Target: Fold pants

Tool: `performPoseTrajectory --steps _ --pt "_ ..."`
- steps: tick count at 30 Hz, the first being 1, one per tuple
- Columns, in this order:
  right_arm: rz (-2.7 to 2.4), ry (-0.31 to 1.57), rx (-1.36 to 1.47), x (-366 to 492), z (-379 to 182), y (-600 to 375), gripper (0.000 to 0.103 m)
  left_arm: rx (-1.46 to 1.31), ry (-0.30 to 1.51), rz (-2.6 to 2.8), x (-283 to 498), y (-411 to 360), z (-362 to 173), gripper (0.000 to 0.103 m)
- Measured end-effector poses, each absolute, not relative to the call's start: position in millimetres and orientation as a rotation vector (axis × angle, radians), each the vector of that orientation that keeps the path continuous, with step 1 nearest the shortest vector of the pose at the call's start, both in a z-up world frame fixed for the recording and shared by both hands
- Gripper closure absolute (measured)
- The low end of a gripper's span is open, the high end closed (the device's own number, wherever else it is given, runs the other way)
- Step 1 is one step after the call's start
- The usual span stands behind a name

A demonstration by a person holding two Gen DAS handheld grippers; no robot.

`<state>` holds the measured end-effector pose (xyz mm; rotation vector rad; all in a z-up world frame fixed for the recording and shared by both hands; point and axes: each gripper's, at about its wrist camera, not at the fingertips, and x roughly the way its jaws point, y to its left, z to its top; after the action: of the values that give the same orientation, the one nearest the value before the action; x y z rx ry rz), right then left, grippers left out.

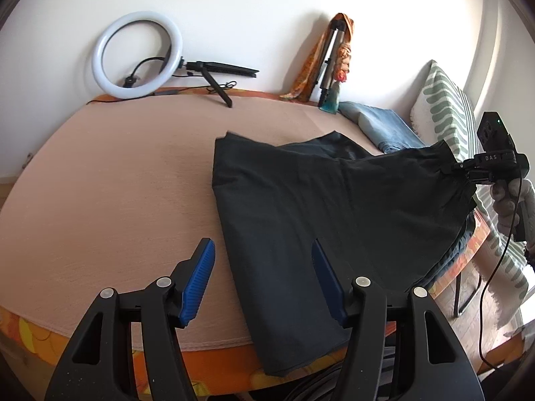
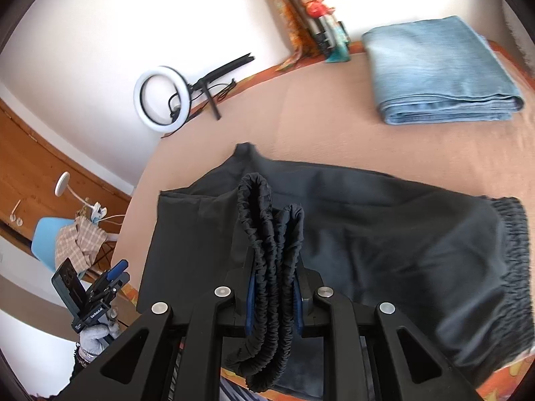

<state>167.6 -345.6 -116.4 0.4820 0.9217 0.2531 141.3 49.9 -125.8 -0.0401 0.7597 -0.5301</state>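
While your right gripper [image 2: 272, 304] is pinching the gathered elastic waistband [image 2: 267, 234] of the black pants [image 1: 301, 207], with its blue pads pressed against the bunched cloth on both sides, your left gripper [image 1: 264, 274] hangs with its jaws spread wide and nothing between them. Its right finger [image 1: 326, 280] sits over the pants' fabric near the front edge of the table [image 1: 117, 183]; whether it touches the cloth is hard to say from this angle. Its left finger is over bare tabletop.

The pants lie across the right half of the table. One dark end droops over the front edge beside your left gripper. The waistband side rises toward the table's right edge, lifted off the surface where your right gripper holds it. In the right wrist view another stretch of ruffled waistband [image 2: 511, 234] lies flat at the far right, somewhat blurred.

Folded blue jeans [image 2: 441, 70] rest at the back right corner. A ring light [image 1: 137, 55] on its small tripod stands along the back edge toward the left, and a folded tripod wrapped in orange fabric [image 1: 331, 56] leans on the wall behind the back edge.
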Motion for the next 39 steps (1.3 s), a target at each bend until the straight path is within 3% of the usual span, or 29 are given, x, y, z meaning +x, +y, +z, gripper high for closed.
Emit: performPoseTrajectory --steps 19,39 --pt "0.044 0.958 0.436 150 -124 -439 0.087 0.034 0.801 -0.597 144 10 -125 0.040" --pt "-0.033 0.999 0.350 156 -148 -459 0.086 0.103 0.882 -0.632 143 -12 -143 0.040"
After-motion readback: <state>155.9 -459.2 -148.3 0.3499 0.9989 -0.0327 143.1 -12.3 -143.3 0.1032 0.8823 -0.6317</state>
